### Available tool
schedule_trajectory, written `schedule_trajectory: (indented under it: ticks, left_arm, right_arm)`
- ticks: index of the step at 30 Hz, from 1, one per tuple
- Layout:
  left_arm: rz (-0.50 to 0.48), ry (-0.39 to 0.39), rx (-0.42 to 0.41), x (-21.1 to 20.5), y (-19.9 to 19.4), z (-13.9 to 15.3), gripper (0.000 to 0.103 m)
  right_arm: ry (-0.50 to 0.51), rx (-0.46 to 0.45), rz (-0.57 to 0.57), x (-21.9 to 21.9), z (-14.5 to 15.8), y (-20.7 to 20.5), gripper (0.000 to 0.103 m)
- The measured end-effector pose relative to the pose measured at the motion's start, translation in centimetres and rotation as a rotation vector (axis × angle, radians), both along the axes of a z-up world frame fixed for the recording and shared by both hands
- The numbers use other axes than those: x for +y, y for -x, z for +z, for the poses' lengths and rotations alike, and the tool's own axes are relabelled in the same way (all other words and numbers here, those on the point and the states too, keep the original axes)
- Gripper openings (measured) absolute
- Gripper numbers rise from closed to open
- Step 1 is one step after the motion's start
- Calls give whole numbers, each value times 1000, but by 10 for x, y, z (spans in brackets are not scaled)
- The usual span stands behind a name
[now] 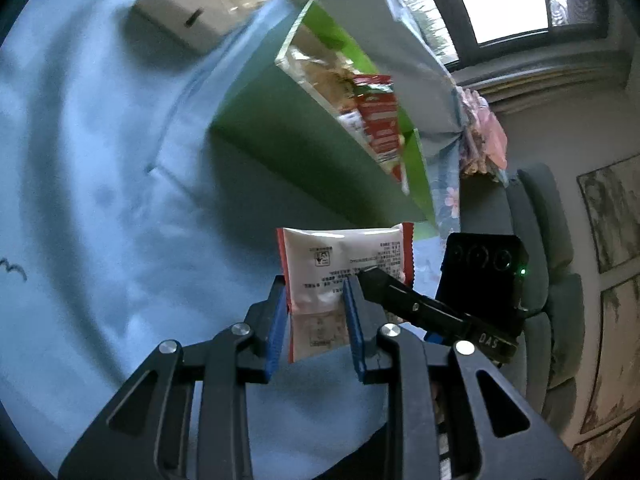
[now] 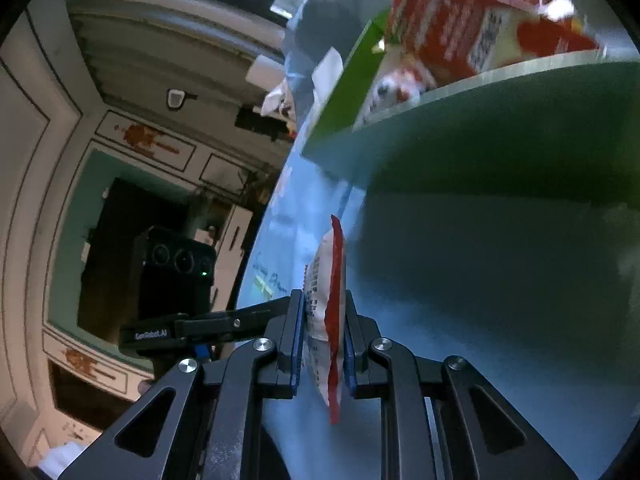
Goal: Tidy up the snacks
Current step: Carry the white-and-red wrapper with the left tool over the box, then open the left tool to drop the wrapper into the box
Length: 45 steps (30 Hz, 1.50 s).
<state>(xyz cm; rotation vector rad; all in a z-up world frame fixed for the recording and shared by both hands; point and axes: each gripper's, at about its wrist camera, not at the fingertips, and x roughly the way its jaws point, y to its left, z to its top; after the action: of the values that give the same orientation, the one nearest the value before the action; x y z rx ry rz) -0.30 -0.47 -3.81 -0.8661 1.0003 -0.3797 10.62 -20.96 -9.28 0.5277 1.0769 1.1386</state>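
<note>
Snack packet (image 1: 344, 276), red-edged, is held off the blue cloth just before the green box (image 1: 304, 136), clamped by both left gripper (image 1: 316, 312) and right gripper (image 2: 323, 328), likely for steadying before boxing.

It looked like a room in a home, a living room by its furnishings. A grey padded sofa (image 1: 548, 248) stood against the wall beneath framed pictures with pale, washed-out prints (image 1: 612, 216). A dark-framed window (image 1: 504, 8) let in daylight above a floral-patterned cloth (image 1: 480, 136). The walls carried cream moulded panelling with reddish-brown ornament (image 2: 140, 138), and a dark doorway in a teal surround (image 2: 132, 240) opened beyond. A light-blue cloth-covered table (image 1: 100, 200) filled the foreground.
</note>
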Motion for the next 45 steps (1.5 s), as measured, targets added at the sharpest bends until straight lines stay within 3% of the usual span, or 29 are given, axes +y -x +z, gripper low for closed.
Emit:
schedule_trajectory:
  ticks: [13,22,32,45]
  left_arm:
    - [-69,-60,-140,-28,-64,48,26]
    - [-88,-117,-163,-42,-125,49,26]
    - [-69,-248,-151,-50,-161,35,26]
    - [-18,-463,-172,-56,-161,37,30]
  right_arm:
    - [-41,-139,-96,-25,58,-35,20]
    - [-11,-174,-161,-32,64,-72,20]
    - [146,-228,-240,-31,57,-94,20]
    - [329,-382,-344,-35,73,-88,22]
